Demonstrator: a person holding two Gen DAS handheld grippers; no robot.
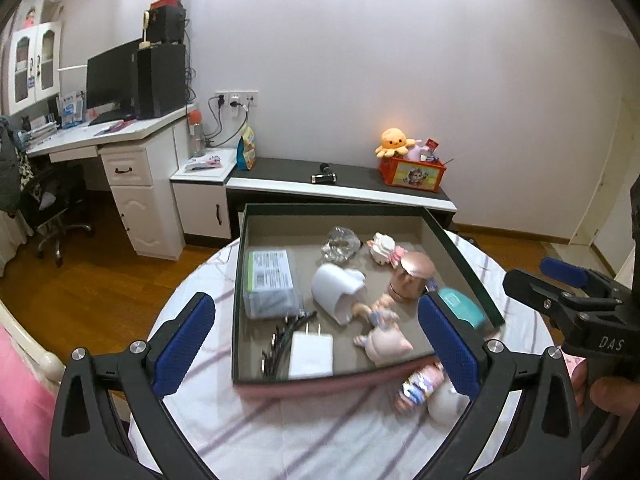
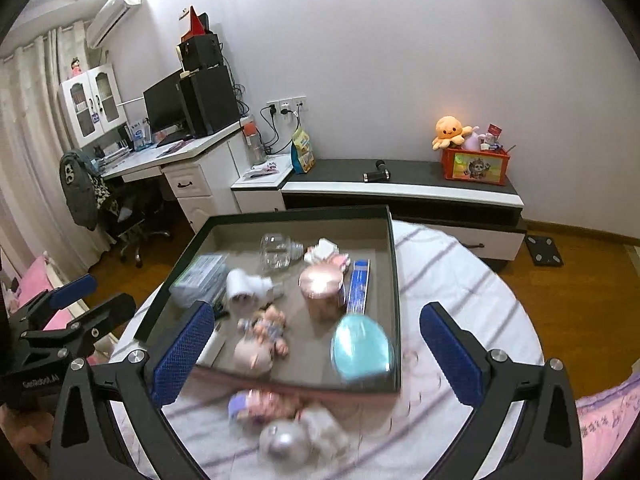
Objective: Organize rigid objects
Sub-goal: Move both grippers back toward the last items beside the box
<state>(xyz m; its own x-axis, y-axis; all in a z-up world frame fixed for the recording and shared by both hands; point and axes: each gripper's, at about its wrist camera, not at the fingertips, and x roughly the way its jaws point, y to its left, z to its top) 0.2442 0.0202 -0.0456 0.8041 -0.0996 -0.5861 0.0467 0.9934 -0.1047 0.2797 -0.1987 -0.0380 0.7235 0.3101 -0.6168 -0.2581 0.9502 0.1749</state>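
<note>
On the round desk [image 1: 280,432] with its striped cloth sits a shallow dark tray [image 1: 240,280], and most of the small rigid things lie inside it: a packet [image 1: 272,282] at the left wall, a white plug [image 1: 312,354] with black cables [image 1: 286,334] beside it near the front wall, a white cup [image 1: 336,292] on its side in the middle, a clear glass piece [image 1: 340,244] and a small pale figure [image 1: 384,248] toward the far wall, a brown-capped doll head [image 1: 412,276], a pink doll [image 1: 384,332] lying below it, and a teal case [image 2: 362,346] in the front right corner. In the right wrist view a blue tube [image 2: 358,286] lies along the right wall, next to the doll head. One doll [image 1: 424,390] lies outside the tray, on the cloth just in front of the front wall; it is blurred in both views. The left gripper [image 1: 316,346] hovers above the tray's front half with its jaws wide apart and nothing between them. The right gripper [image 2: 316,354] hangs over the front of the tray likewise, jaws wide apart and empty. Each gripper shows at the edge of the other's view, well clear of the tray. Behind the desk a low cabinet [image 1: 360,188] stands along the wall.
</note>
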